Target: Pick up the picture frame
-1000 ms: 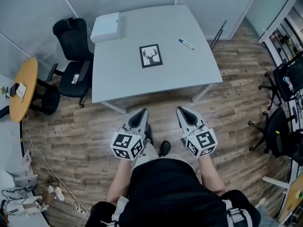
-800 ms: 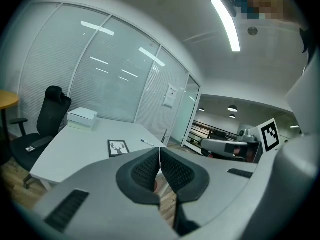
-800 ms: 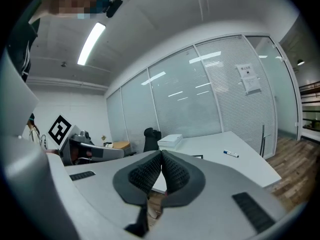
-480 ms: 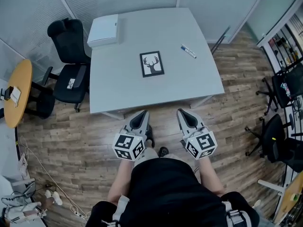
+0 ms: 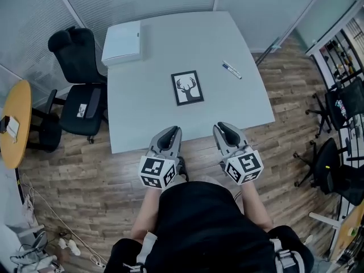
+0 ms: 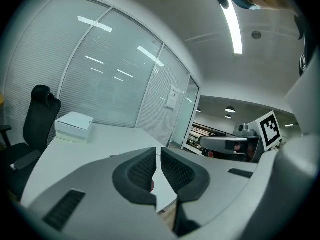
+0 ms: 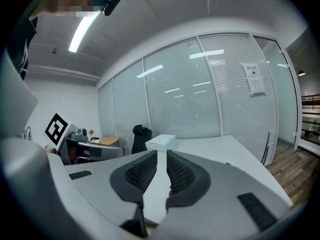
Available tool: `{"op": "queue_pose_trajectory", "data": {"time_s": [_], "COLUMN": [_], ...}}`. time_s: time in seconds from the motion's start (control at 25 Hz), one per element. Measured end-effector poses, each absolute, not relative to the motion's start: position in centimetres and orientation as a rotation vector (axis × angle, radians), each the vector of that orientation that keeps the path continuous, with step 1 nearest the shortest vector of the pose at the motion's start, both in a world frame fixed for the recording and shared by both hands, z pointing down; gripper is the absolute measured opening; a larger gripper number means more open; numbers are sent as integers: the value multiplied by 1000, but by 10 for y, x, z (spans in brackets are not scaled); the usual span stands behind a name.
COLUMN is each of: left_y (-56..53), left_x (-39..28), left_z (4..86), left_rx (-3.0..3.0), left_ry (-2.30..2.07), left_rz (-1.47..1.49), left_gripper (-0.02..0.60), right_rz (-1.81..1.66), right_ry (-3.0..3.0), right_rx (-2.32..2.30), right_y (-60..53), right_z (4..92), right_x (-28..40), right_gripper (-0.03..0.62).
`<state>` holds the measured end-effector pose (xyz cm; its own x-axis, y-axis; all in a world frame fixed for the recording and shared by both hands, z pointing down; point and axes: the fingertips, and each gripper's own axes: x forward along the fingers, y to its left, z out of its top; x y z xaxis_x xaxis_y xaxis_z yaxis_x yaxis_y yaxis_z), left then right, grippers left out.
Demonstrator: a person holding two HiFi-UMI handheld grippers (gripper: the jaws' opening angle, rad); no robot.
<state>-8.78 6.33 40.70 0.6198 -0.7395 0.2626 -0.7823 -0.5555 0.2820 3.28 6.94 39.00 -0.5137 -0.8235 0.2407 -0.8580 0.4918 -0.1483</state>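
The job is only at its start: the reach toward the thing to pick up. The picture frame (image 5: pixel 187 87) lies flat in the middle of the grey table (image 5: pixel 142 112). It has a deer on it. Both claws are at the near edge of the table, well apart from the frame.

The left gripper (image 5: pixel 170 132) has its jaws pressed together with nothing in them. The right gripper (image 5: pixel 223 128) has its jaws opening, with only a thin gap so far and nothing between them.

I think the next move is to reach out over the table to the frame. The jaws need to open wider. The frame lies flat, so one jaw has to get under an edge, and that looks tricky. The other claw could hold the frame so it does not slide away.

The head view shows the whole table from above: the frame, a pen (image 5: pixel 232 69) far to the right, a white box (image 5: pixel 121 42) at the far left corner, and a black chair (image 5: pixel 79 67) on the left.

The two gripper views look low across the table. They show the jaws up close, but their own jaws block the frame. The right gripper view shows the box and the pen past its jaws.
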Motion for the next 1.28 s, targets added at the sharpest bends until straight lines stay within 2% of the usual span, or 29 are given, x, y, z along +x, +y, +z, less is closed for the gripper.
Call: {"op": "queue_pose_trajectory", "data": {"time_s": [0.12,0.2,0.4,0.52,0.72,1.28], "left_y": [41,31,11,-3,-26,-99], "left_x": [-100,-103,-108,-105,-100,-77], "left_z": [418,425,443,459,484,535], "left_rx": [2473,2472,2435,2410,2342,2116], "left_ry": [-1181,-1150,-1115,-1092,-1076,-1192], "left_rz": [173,190,205,235,267,362], "left_gripper": [41,92,100,146,181,184], "right_rz": [402,416,467,500,555,644], "right_ry": [-2568,-2544,-2477,-2441,-2409,-2467], "right_rx": [1486,1508,1520,1513,1480,1231], "right_y": [50,40,26,10,-20,-127], "right_z": [397,402,418,432,455,510], "right_x": [23,23,25,28,37,63], "right_gripper": [102,114,153,160,167,156]}}
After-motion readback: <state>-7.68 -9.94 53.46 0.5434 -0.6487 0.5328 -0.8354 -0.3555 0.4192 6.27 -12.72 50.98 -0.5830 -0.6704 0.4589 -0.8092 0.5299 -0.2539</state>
